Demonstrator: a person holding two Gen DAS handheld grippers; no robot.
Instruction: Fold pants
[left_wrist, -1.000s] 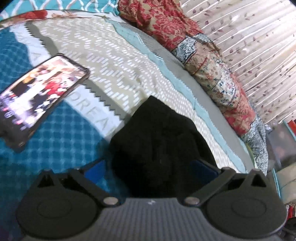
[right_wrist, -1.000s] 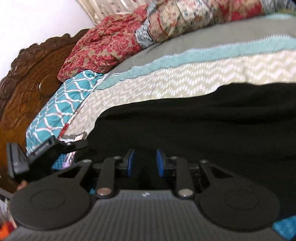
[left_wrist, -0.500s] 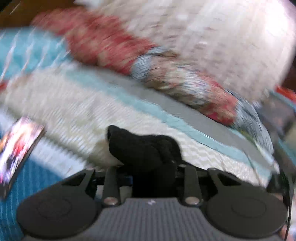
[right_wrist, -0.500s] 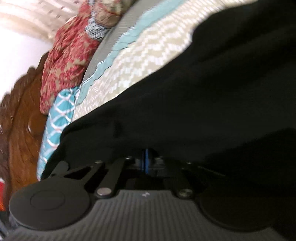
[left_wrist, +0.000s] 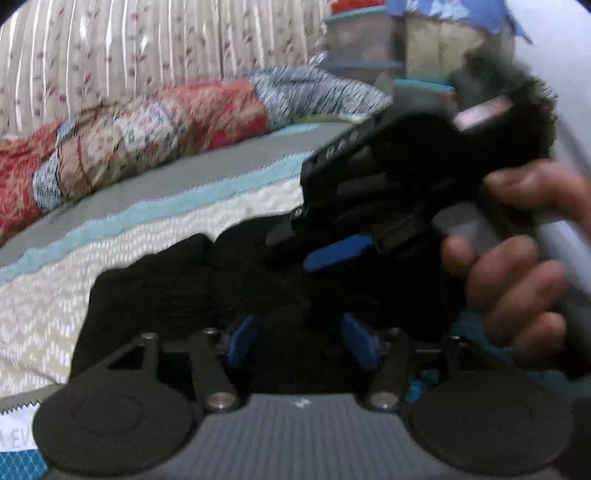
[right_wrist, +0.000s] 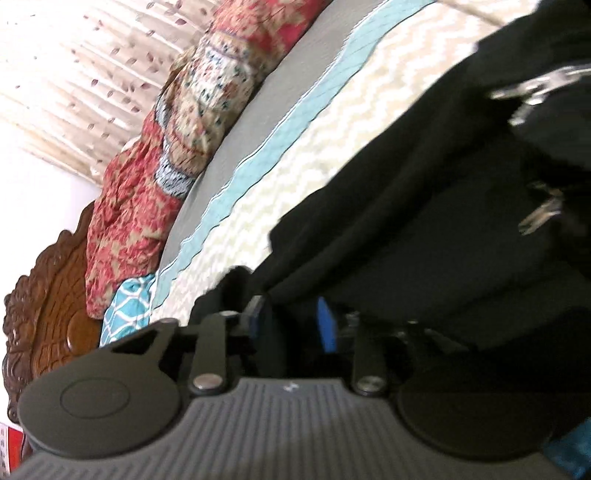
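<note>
On the bed, over the chevron-patterned bedspread (left_wrist: 55, 295), the black pants (left_wrist: 177, 280) lie bunched in a dark heap, spreading toward five o'clock in the right wrist view (right_wrist: 424, 229). The left gripper (left_wrist: 301, 341) sits low over the cloth with its blue pads (left_wrist: 242, 338) spread apart; black fabric lies between them, but the pads are not pressed onto it. At two o'clock in that same view, the right gripper (left_wrist: 338, 251) comes in from the side, tilted, one blue pad showing, with the person's right hand (left_wrist: 517, 266) wrapped around its handle. From its own camera, the right gripper (right_wrist: 295, 325) has folds of the pants hanging down between and over its fingers; its pads stand a little apart with cloth in the gap, and I cannot tell for certain whether they pinch it. A rumpled red patterned quilt (left_wrist: 147, 122) runs along the far edge of the bed at eleven o'clock, with a striped floral curtain (left_wrist: 129, 48) behind it. A carved wooden headboard (right_wrist: 48, 295) shows at nine o'clock in the right wrist view, beside a teal lattice-print pillow (right_wrist: 129, 306).
</note>
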